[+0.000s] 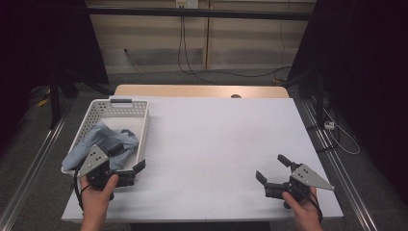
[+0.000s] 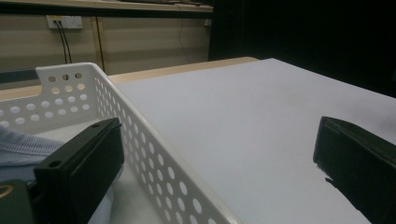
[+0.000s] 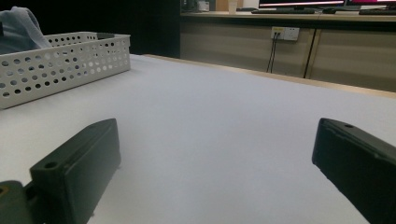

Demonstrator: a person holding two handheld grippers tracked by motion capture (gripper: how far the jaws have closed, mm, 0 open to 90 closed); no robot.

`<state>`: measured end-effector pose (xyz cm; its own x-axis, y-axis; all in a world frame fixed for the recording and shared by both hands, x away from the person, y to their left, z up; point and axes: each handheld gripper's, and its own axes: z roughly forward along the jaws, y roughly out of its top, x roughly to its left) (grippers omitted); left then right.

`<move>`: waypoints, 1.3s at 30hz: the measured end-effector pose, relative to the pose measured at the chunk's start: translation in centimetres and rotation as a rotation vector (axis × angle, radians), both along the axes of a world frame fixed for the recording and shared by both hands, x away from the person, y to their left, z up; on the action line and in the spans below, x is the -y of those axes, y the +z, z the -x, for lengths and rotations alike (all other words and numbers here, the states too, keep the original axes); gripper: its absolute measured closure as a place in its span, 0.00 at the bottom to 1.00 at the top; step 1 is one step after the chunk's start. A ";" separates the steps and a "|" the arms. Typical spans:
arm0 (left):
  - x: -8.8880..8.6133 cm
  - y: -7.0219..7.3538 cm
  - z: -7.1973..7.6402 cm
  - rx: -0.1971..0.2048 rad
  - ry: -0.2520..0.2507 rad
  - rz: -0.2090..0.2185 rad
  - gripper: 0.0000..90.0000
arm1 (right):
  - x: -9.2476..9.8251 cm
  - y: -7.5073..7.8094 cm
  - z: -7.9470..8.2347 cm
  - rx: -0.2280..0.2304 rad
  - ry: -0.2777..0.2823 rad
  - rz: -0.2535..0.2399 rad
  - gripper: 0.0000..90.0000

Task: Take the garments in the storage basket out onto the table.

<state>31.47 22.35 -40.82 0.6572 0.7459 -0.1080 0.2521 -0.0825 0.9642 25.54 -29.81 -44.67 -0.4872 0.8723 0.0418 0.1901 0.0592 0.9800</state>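
A white perforated basket (image 1: 141, 126) stands at the table's left and holds a crumpled light blue garment (image 1: 98, 139). My left gripper (image 1: 127, 158) is open at the basket's near right corner. It straddles the basket's right wall (image 2: 159, 158), one jaw inside beside the garment (image 2: 18, 149) and the other outside over the table, and neither pad touches the wall. My right gripper (image 1: 272, 168) is open low over the table's near right, with nothing between its jaws. From the right gripper view (image 3: 215, 158), the basket (image 3: 60, 60) and the garment (image 3: 18, 28) lie far off at the upper left.
The white table top (image 1: 216, 139) stretches bare between the two grippers, with a wooden strip (image 1: 202, 90) along its far edge. Metal rails (image 1: 332, 159) run along both sides of the table. Cables (image 1: 185, 53) hang against the back wall.
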 end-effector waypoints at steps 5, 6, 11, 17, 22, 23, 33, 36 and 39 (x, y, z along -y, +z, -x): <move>0.1 0.1 -0.1 -0.005 0.002 0.001 0.02 | 0.0 0.0 -0.1 0.000 0.007 0.000 0.01; 0.1 0.1 -0.2 -0.005 0.001 0.003 0.02 | 0.0 0.0 -0.1 0.000 0.009 -0.001 0.01; 0.1 0.2 -0.5 -0.012 0.003 -0.011 0.02 | 0.0 -0.1 -0.1 -0.004 0.015 0.000 0.01; 0.2 0.4 -0.7 -0.017 -0.004 -0.015 0.02 | -0.1 -0.1 -0.1 0.002 0.030 0.004 0.01; 0.1 0.9 -0.8 -0.028 -0.002 -0.011 0.02 | -0.4 0.1 -0.2 0.006 0.038 -0.005 0.01; 0.1 1.0 -0.9 -0.026 -0.003 -0.018 0.02 | -0.4 0.2 -0.3 0.006 0.041 -0.005 0.01; 0.5 2.4 -1.7 -0.016 -0.010 -0.023 0.03 | -0.3 0.1 -0.3 0.003 0.042 -0.003 0.01; 0.7 2.9 -2.3 -0.018 -0.008 -0.039 0.03 | -0.3 0.1 -0.3 -0.004 0.036 -0.007 0.01; 0.7 3.1 -2.6 -0.018 -0.014 -0.041 0.03 | -0.3 0.0 -0.3 -0.001 0.041 -0.001 0.01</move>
<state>34.08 21.68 -37.76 0.6661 0.7405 -0.0900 0.2682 -0.1252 0.9552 25.82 -29.54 -44.63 -0.5225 0.8515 0.0436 0.1890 0.0658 0.9798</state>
